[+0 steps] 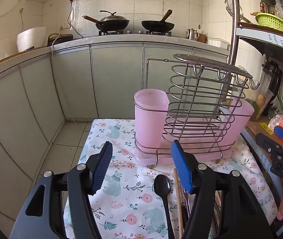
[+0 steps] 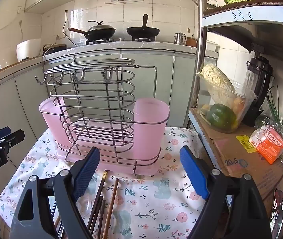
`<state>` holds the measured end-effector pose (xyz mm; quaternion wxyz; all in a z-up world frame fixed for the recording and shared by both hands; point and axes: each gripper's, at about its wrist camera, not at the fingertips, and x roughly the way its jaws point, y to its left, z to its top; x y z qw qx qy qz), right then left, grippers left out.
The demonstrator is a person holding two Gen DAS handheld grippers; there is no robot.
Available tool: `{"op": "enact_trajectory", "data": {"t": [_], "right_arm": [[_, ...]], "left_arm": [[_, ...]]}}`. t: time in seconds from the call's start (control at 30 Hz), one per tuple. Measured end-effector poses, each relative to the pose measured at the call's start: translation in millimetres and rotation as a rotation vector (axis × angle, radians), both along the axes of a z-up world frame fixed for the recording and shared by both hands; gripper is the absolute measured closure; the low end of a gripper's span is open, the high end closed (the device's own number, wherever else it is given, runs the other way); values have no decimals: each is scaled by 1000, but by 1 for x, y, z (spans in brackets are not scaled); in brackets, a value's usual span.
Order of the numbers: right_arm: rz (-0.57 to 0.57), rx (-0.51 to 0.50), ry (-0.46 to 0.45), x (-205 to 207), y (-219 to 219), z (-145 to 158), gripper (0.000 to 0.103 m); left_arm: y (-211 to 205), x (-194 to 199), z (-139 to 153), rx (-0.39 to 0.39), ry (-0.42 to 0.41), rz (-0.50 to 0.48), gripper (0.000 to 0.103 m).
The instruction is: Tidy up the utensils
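A wire utensil rack [image 1: 199, 107] with pink cups [image 1: 151, 119] at each end stands on a floral-cloth table [image 1: 121, 179]; it also shows in the right wrist view [image 2: 101, 115]. A black spoon [image 1: 162, 191], a fork and wooden chopsticks [image 1: 178, 199] lie in front of it. The chopsticks [image 2: 109, 205] lie under my right gripper. My left gripper [image 1: 141, 167] is open and empty above the spoon. My right gripper [image 2: 139, 173] is open and empty in front of the rack's right cup [image 2: 151, 127].
A metal shelf [image 2: 231, 149] with a cardboard box, an orange carton [image 2: 268, 145], a vegetable tub and a blender stands close on the right. Kitchen cabinets and a stove with two woks [image 1: 113, 23] lie beyond. Tiled floor is to the left.
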<state>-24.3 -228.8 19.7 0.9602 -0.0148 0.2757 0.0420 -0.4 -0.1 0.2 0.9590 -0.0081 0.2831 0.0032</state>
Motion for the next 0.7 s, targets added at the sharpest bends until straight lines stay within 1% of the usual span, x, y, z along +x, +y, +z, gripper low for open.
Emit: {"op": "enact_trajectory", "data": {"t": [0.7], "right_arm": [[5,3,-1,0,0,-1,21]], "left_arm": [[2,-1,4,-13,2,0,41]]}}
